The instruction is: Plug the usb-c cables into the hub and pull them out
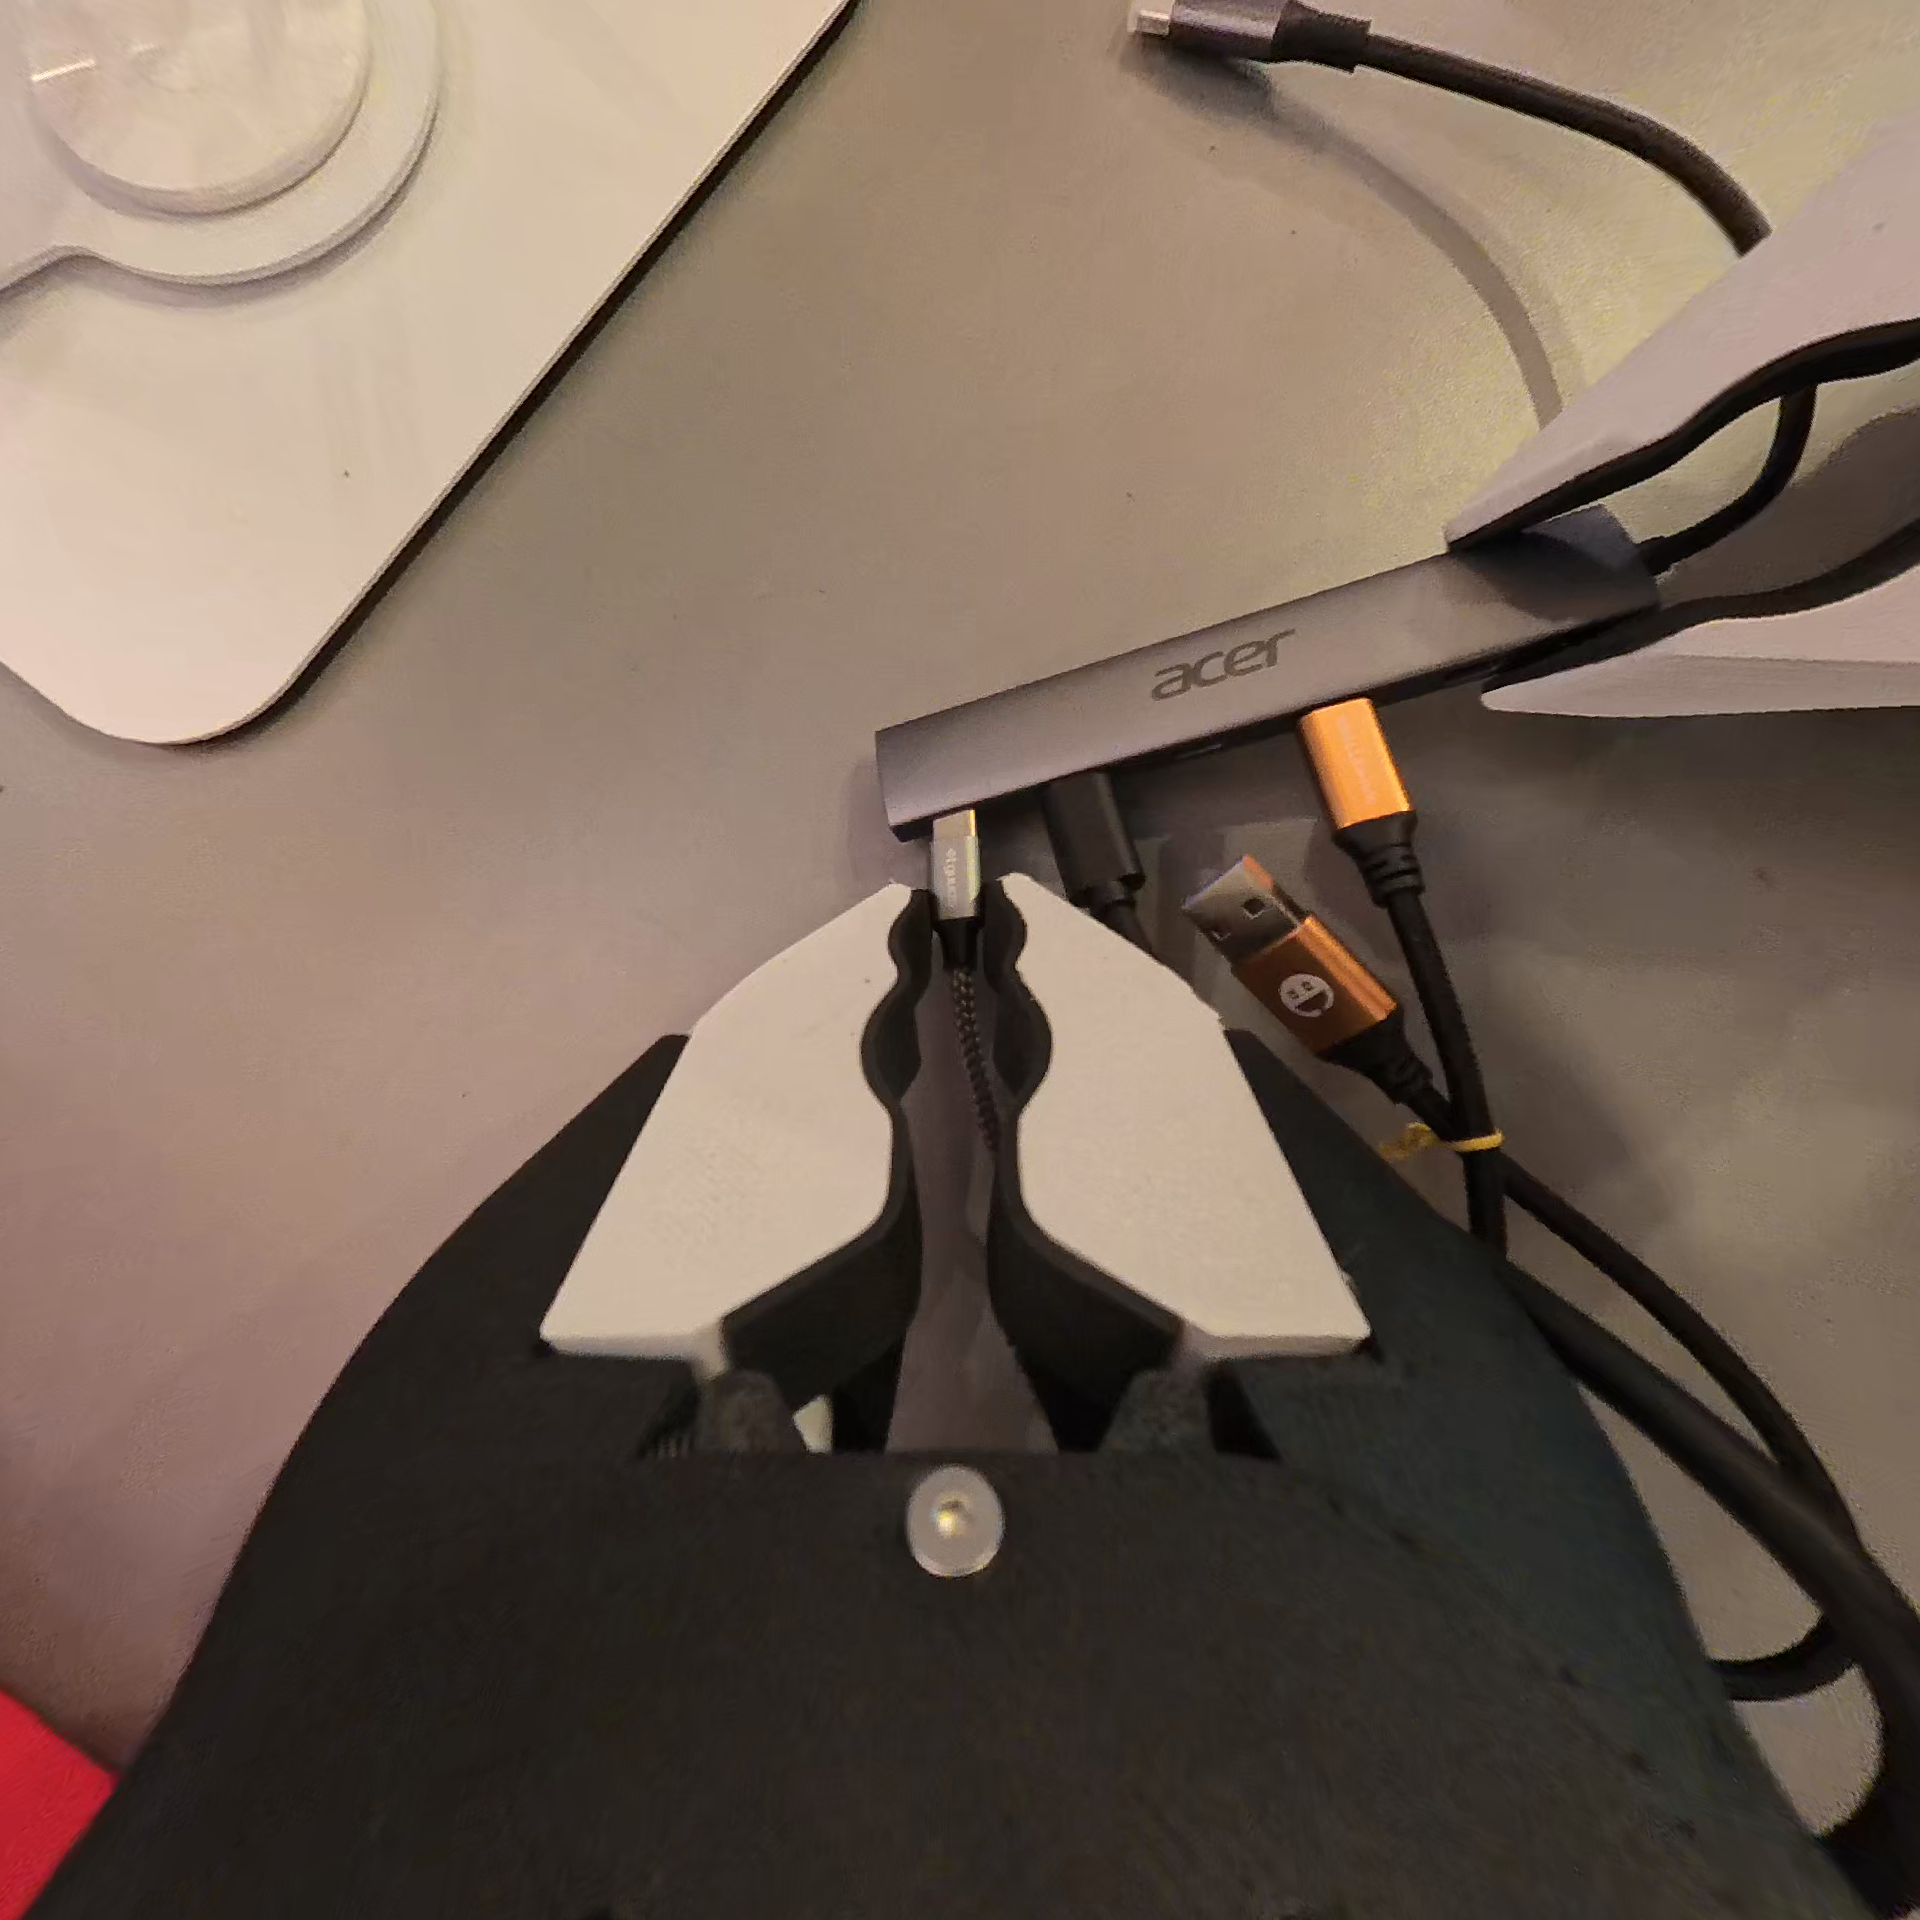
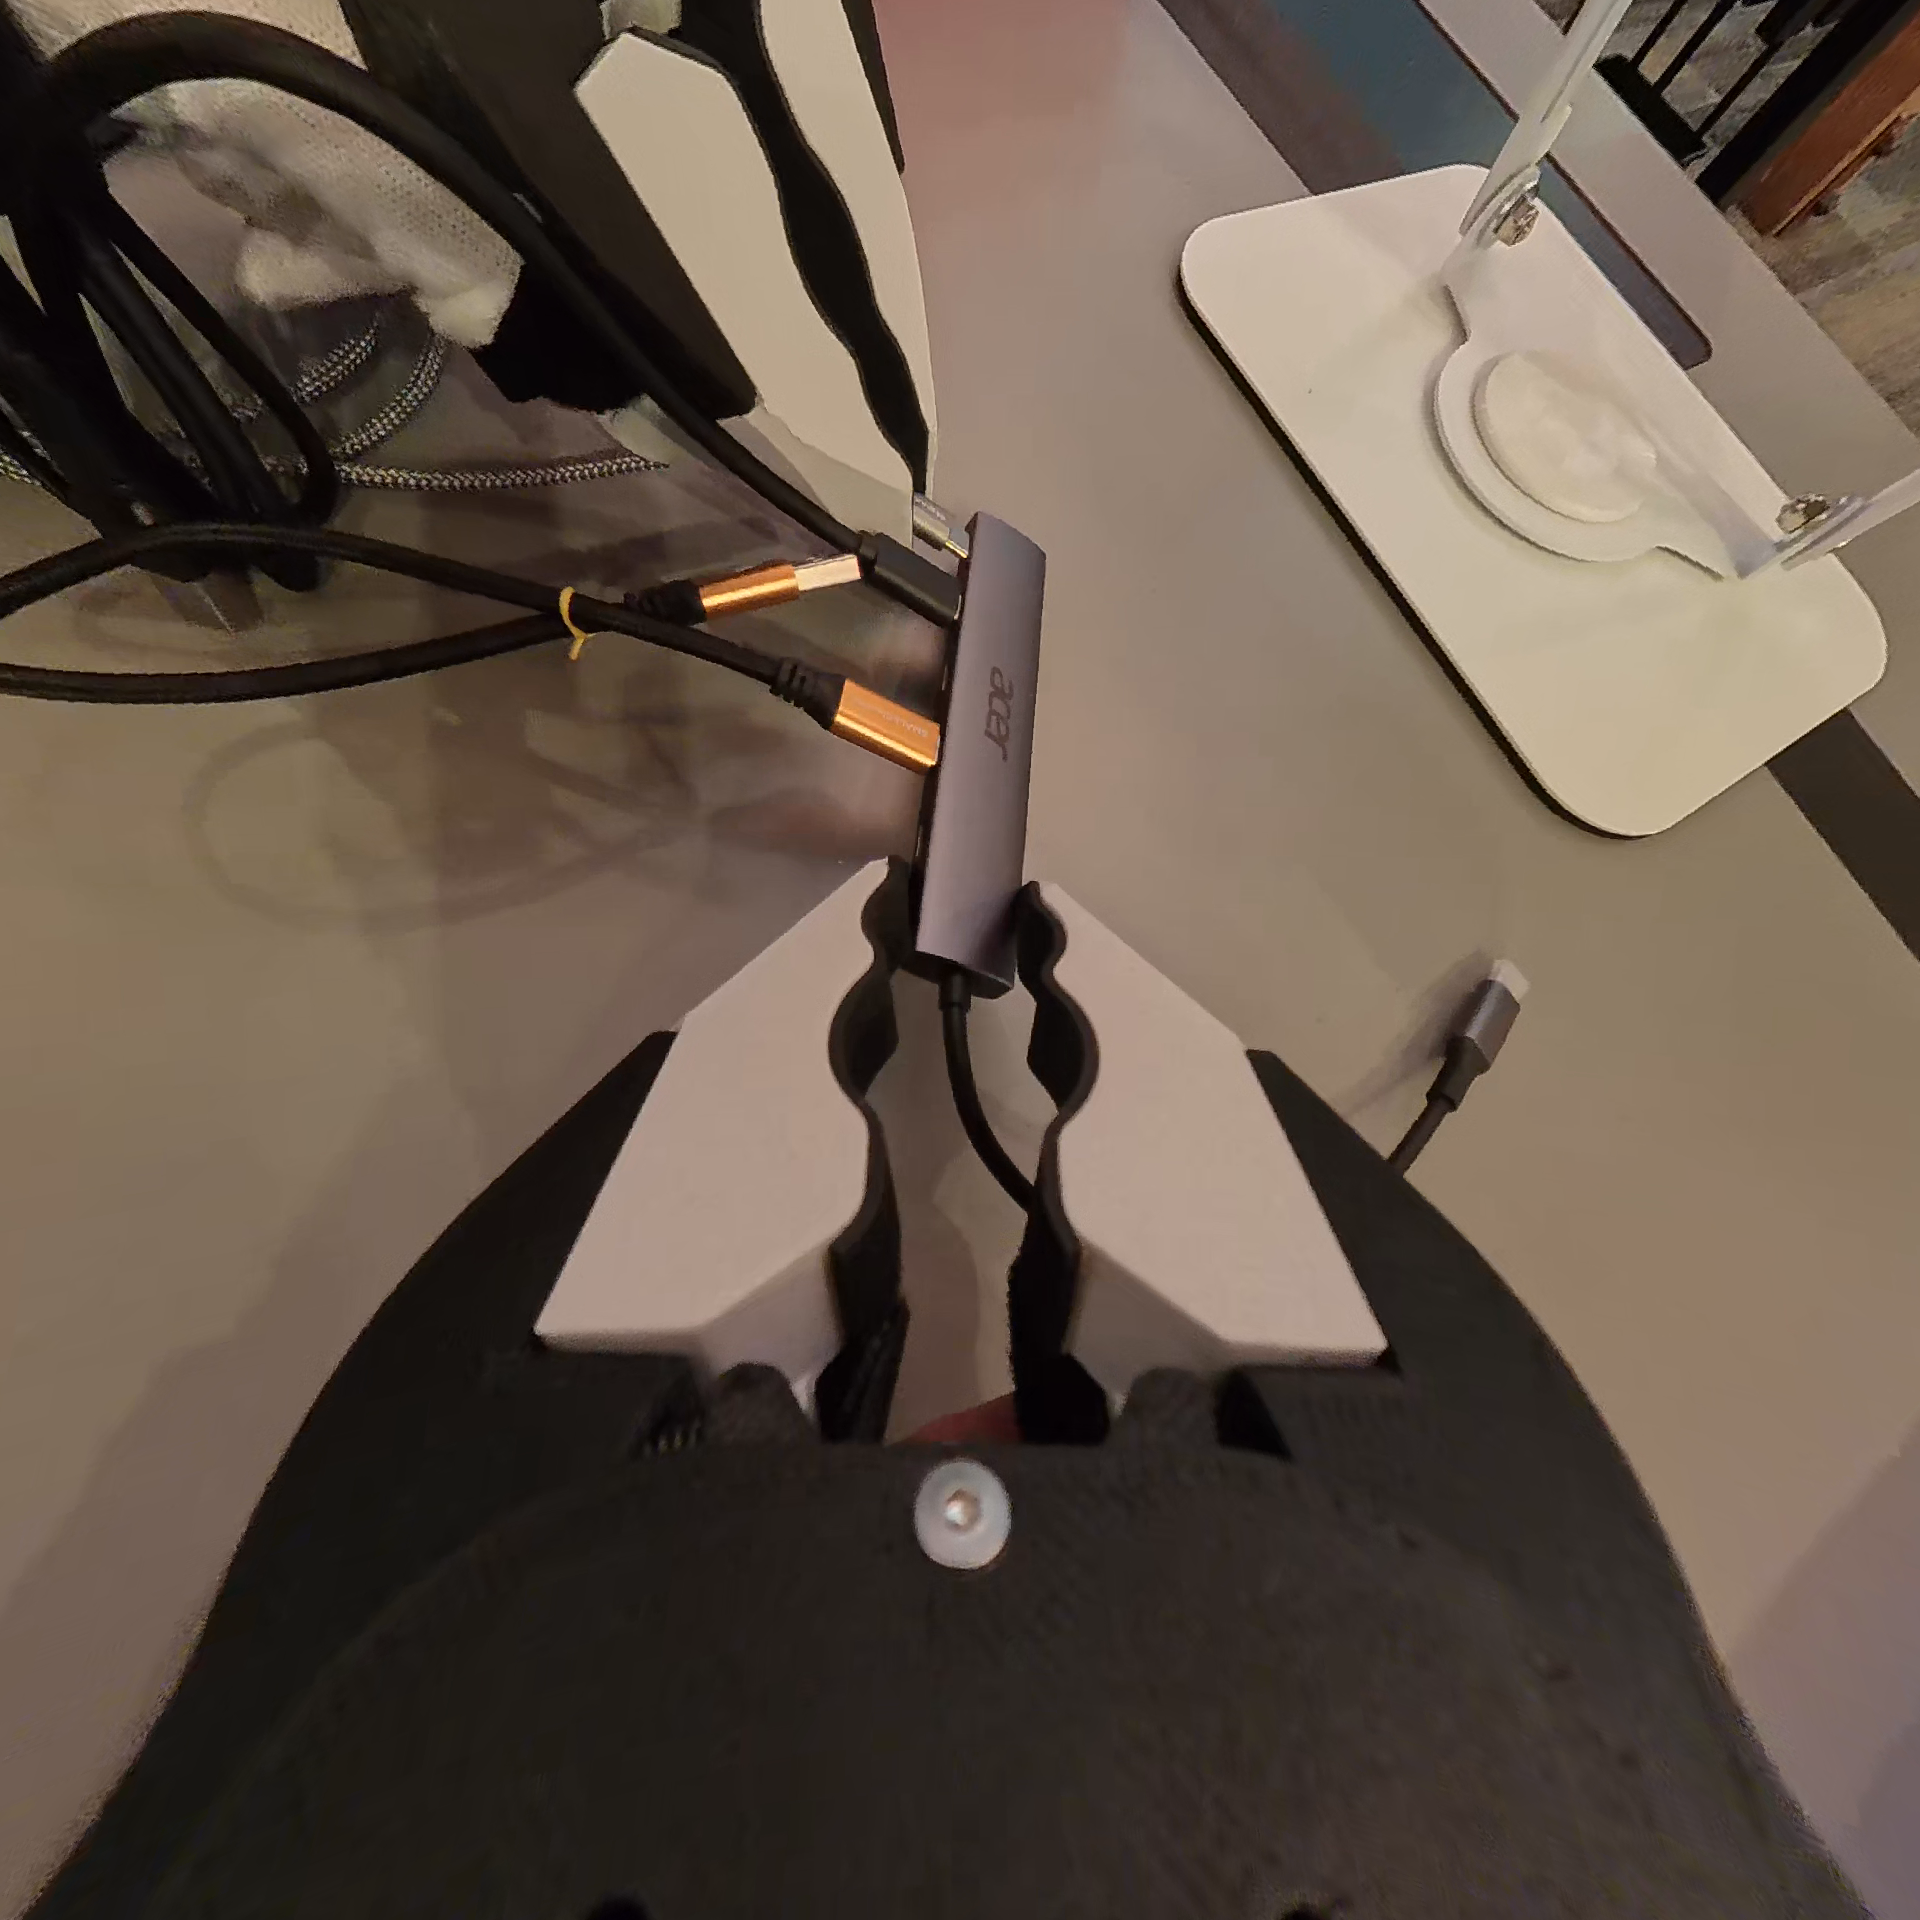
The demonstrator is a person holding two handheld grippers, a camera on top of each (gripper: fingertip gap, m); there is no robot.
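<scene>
Left gripper [image 1: 954,902] closed down on the silver metal usb-c plug with braided black-and-grey cable [image 1: 954,864], tips pinching the plug's rear; plug nose sits at the end port of the slim grey aluminium hub [image 1: 1226,698], seated depth hard to tell. Right gripper [image 2: 961,920] clamped narrow on the hub's tail end where its own black lead [image 2: 971,1091] exits, hub held just off the grey table [image 2: 1195,727]. Already in the hub's side: black plug [image 1: 1086,836] and orange metal plug [image 1: 1351,764]; loose orange usb-a plug [image 1: 1283,961] lies just beside. Spare grey usb-c connector [image 2: 1491,1013] on table, well apart.

Judgement: insert/extract step on the silver plug. Do it well: keep plug axis square to port, move straight along it, no twisting; right grip braces hub against the force; avoid snagging neighbouring black cable
</scene>
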